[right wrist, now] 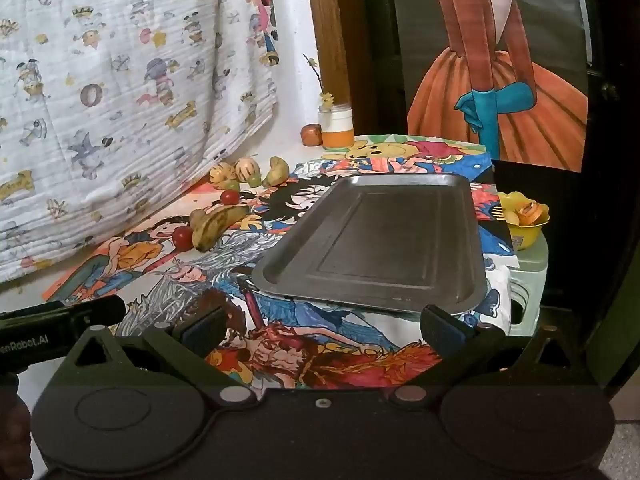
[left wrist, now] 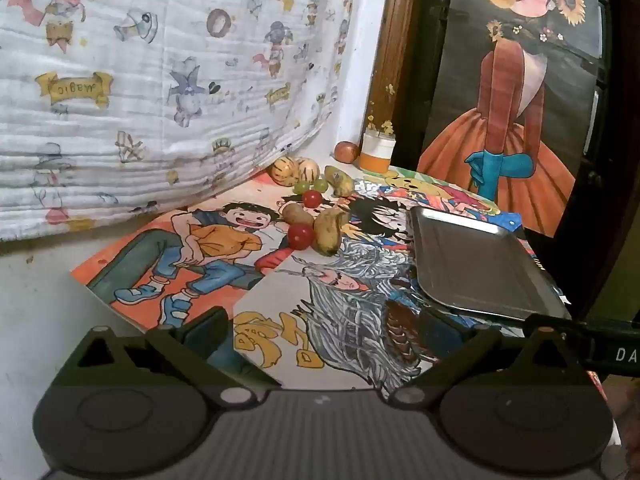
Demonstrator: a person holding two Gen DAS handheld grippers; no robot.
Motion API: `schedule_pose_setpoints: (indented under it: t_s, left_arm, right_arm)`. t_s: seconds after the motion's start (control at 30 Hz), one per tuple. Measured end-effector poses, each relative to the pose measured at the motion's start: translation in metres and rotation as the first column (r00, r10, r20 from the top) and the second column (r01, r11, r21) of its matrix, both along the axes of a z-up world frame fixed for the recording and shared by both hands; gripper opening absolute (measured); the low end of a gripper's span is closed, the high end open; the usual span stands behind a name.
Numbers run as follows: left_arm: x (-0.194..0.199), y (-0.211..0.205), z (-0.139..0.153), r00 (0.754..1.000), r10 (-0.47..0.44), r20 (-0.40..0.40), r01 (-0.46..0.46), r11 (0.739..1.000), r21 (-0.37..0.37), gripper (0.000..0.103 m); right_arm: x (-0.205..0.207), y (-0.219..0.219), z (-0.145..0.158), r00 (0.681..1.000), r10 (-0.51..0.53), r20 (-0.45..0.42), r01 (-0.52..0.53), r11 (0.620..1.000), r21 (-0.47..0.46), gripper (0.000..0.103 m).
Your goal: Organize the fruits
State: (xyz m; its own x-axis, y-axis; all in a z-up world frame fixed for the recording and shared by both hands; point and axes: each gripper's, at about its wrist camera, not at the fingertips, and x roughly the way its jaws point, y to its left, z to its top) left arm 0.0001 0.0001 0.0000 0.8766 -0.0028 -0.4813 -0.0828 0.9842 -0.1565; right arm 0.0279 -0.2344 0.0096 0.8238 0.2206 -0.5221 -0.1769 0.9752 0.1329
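**Fruit on counter, tray bare**

Left claw (left wrist: pixel 320 332): jaws wide, nothing between, low over cartoon posters (left wrist: pixel 208 256). Right claw (right wrist: pixel 320 328): jaws wide, nothing between, near edge of metal tray (right wrist: pixel 380 240). Fruit clustered far left of tray: two red tomatoes (left wrist: pixel 300 236), brownish pears (left wrist: pixel 329 233), green grapes (left wrist: pixel 310 186), striped melons (left wrist: pixel 285 170). Orange-banded jar (left wrist: pixel 376 154) and a reddish fruit (left wrist: pixel 346 152) beside it at far wall. Yellow bowl (right wrist: pixel 524 220) right of tray.
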Motion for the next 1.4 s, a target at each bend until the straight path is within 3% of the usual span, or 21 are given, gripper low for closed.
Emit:
schedule_pose_setpoints:
  t_s: [1.4]
  left_arm:
    - [-0.0001,0.0006,-0.004,1.0,-0.021,-0.016,0.022,1.0,0.004,0.103]
  right_arm:
    - [0.002,0.0026,-0.0048,0.999,-0.001,-0.039,0.001,1.0,-0.003,0.103]
